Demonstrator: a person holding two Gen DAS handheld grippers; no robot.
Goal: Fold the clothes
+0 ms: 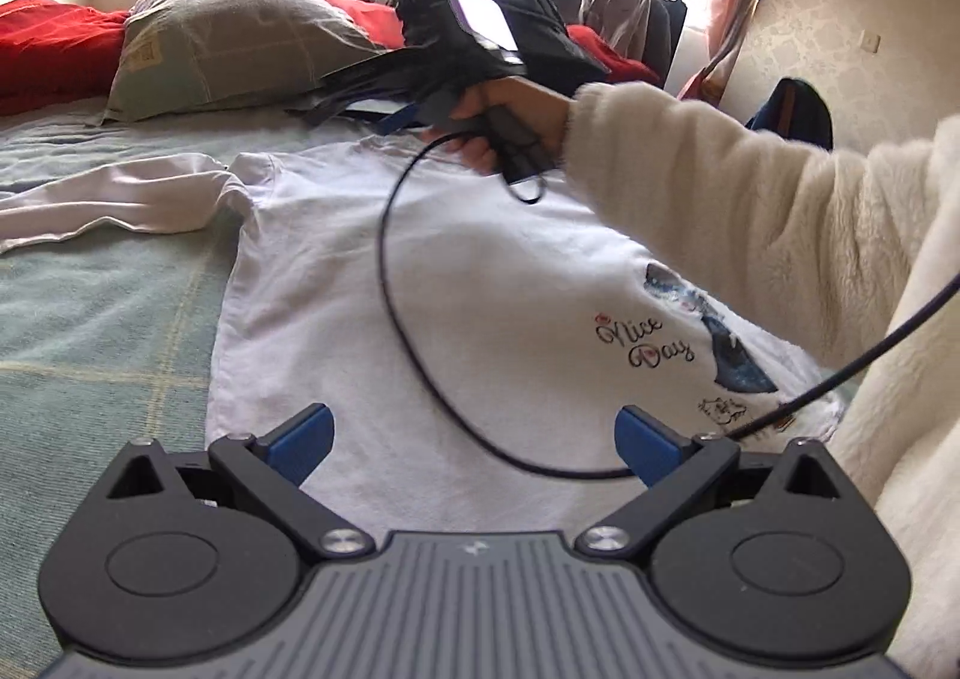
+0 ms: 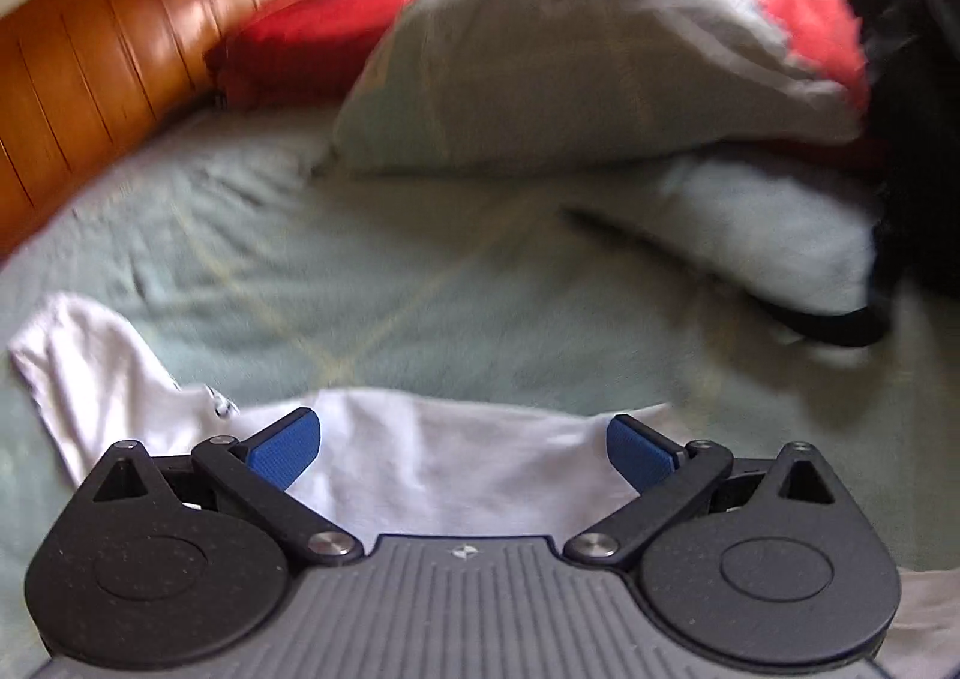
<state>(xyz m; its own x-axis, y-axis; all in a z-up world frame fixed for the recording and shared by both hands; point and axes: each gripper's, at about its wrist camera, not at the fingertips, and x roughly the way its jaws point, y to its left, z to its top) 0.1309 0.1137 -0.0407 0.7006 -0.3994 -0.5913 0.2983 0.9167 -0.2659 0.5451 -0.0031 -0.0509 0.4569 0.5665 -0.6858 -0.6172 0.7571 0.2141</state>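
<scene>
On the bed (image 1: pixel 90 319), a white shirt (image 1: pixel 420 283) lies flat, sleeve (image 1: pixel 108 199) outstretched, ready for folding. Left claw (image 1: pixel 477 442) hovers over its hem, right claw (image 2: pixel 462 448) near its collar; both spread apart, empty.

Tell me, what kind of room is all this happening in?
Most likely a bedroom: a white shirt lies spread on a bed with a pillow against a wooden headboard.
</scene>
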